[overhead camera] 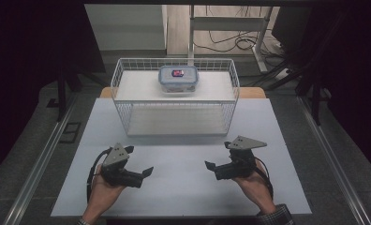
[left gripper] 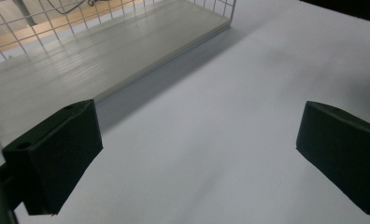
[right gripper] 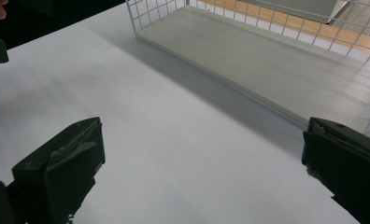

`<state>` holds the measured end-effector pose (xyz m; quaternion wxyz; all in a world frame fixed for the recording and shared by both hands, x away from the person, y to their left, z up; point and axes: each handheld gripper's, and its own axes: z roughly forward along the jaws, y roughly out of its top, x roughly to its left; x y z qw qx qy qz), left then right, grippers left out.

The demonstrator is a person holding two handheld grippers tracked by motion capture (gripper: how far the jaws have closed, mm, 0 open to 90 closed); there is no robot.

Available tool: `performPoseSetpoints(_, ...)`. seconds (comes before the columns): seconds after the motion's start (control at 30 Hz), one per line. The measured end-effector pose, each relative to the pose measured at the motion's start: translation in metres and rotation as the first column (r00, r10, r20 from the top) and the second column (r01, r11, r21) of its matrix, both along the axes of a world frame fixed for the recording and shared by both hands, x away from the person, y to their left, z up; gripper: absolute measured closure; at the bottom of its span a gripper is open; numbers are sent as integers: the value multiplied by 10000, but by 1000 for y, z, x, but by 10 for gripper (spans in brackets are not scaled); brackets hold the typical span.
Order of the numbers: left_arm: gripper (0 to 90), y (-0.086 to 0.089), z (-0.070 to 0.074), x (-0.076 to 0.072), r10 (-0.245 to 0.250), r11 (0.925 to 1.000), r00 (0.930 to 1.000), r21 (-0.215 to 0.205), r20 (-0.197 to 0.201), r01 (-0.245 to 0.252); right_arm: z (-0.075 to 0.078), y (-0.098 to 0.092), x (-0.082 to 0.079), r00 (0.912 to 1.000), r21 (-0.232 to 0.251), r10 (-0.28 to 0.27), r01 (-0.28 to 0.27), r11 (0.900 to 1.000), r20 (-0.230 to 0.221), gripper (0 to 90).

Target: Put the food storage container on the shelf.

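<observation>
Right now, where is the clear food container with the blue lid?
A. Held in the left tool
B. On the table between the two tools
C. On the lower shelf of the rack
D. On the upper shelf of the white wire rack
D: the high view shows the food container standing on the upper shelf of the white wire rack, far from both open tools.

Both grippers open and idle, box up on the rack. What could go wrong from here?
1. The box sits on the wire rack's upper shelf behind a raised rim; a low approach by either gripper would likely snag the wire.
2. The box looks wide; the open left gripper or right gripper may not span it, so a one-handed pinch could slip.
3. Pushing the box could shift the rack on the table.
</observation>
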<state>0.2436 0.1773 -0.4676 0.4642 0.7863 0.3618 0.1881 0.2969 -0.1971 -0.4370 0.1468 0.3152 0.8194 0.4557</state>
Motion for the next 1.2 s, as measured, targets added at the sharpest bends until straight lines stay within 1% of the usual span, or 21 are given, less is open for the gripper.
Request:
performPoseSetpoints(0.1,7,3,-6,-8,126,9999,9999,74,4,-126,-6,-9,-8,9999,-35,-114,114,9999,-51,0)
performPoseSetpoints(0.13,7,3,-6,-8,126,9999,9999,74,4,-126,-6,-9,-8,9999,-35,-114,114,9999,-51,0)
performPoseSetpoints(0.2,7,7,-10,-13,237,9996,9997,127,-20,-237,-10,-13,-10,9997,-96,-231,230,9997,-112,0)
performPoseSetpoints(0.23,7,8,-12,-14,262,9996,9996,95,-52,-262,-16,-18,-13,9992,-179,-367,364,9992,-159,0)
performPoseSetpoints(0.27,7,11,-15,-18,315,9995,9994,30,-117,-315,-17,-19,-14,9990,-208,-418,415,9989,-161,0)
performPoseSetpoints(0.33,7,13,-17,-20,368,9993,9992,56,-144,-367,-19,-21,-16,9989,-233,-452,448,9987,-143,0)
performPoseSetpoints(0.4,7,17,-21,-24,423,9991,9989,76,-217,-422,-22,-28,-21,9982,-329,-599,597,9977,-44,0)
performPoseSetpoints(0.5,6,24,-26,-31,571,9983,9979,104,-317,-568,-24,-32,-27,9976,-398,-693,692,9968,-18,0)
performPoseSetpoints(0.6,7,30,-29,-37,727,9973,9966,97,-395,-724,-25,-38,-33,9966,-373,-819,818,9959,13,0)
performPoseSetpoints(0.7,8,34,-31,-40,859,9963,9957,131,-345,-855,-26,-41,-36,9962,-351,-874,875,9955,46,0)
performPoseSetpoints(0.73,9,36,-32,-43,902,9958,9953,156,-352,-897,-26,-45,-40,9954,-313,-958,960,9949,91,0)
performPoseSetpoints(0.8,9,41,-33,-47,1029,9945,9942,211,-303,-1023,-26,-48,-43,9948,-306,-1010,1013,9944,115,0)
performPoseSetpoints(0.83,9,41,-33,-47,1029,9945,9942,211,-303,-1023,-26,-48,-43,9948,-306,-1010,1013,9944,115,0)
performPoseSetpoints(0.87,9,44,-34,-50,1102,9937,9935,215,-299,-1096,-28,-51,-47,9938,-326,-1103,1106,9933,107,0)
performPoseSetpoints(0.97,10,47,-35,-53,1172,9929,9927,228,-274,-1166,-30,-54,-49,9932,-382,-1160,1163,9925,97,0)
performPoseSetpoints(1.17,13,56,-41,-60,1403,9892,9898,463,-252,-1390,-38,-64,-59,9901,-660,-1395,1401,9879,134,0)
performPoseSetpoints(1.2,14,60,-43,-63,1503,9875,9883,530,-255,-1488,-39,-66,-60,9896,-702,-1433,1440,9871,148,0)
